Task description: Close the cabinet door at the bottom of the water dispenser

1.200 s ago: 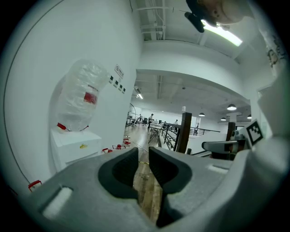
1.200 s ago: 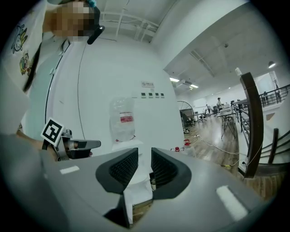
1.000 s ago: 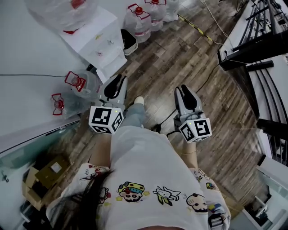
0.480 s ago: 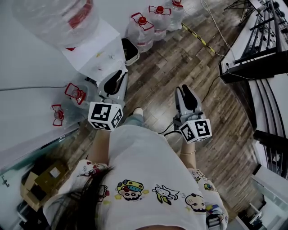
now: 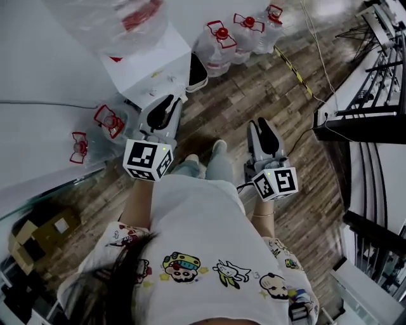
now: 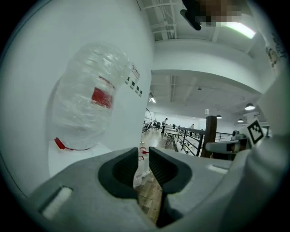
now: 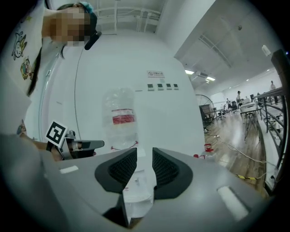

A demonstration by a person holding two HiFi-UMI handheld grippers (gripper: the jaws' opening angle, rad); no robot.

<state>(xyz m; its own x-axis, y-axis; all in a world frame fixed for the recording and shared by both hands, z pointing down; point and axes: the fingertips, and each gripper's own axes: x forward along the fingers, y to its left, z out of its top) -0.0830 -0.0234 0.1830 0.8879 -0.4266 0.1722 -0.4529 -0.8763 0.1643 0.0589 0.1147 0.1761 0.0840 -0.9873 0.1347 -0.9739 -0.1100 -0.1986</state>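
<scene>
The white water dispenser (image 5: 149,73) stands ahead to the left, with a big clear bottle (image 5: 108,19) on top. A dark, white-rimmed part (image 5: 198,71) juts from its lower side; I cannot tell whether this is the cabinet door. My left gripper (image 5: 169,103) hovers just in front of the dispenser, jaws a little apart and empty. In the left gripper view, the left gripper (image 6: 143,152) points past the bottle (image 6: 88,97). My right gripper (image 5: 265,127) hangs over the wood floor, apart from the dispenser. The right gripper (image 7: 144,152) faces the dispenser (image 7: 136,181), jaws slightly apart and empty.
Three full water bottles (image 5: 219,41) stand on the floor beyond the dispenser. Empty bottles with red handles (image 5: 108,120) lie at the left by the white wall. A cardboard box (image 5: 38,235) sits at the lower left. A cable (image 5: 298,76) crosses the floor; black railings (image 5: 368,127) stand at the right.
The person has stepped forward, one foot now ahead. Both grippers have come closer to the dispenser, and the left one now reaches its front. The jaw gaps look unchanged.
</scene>
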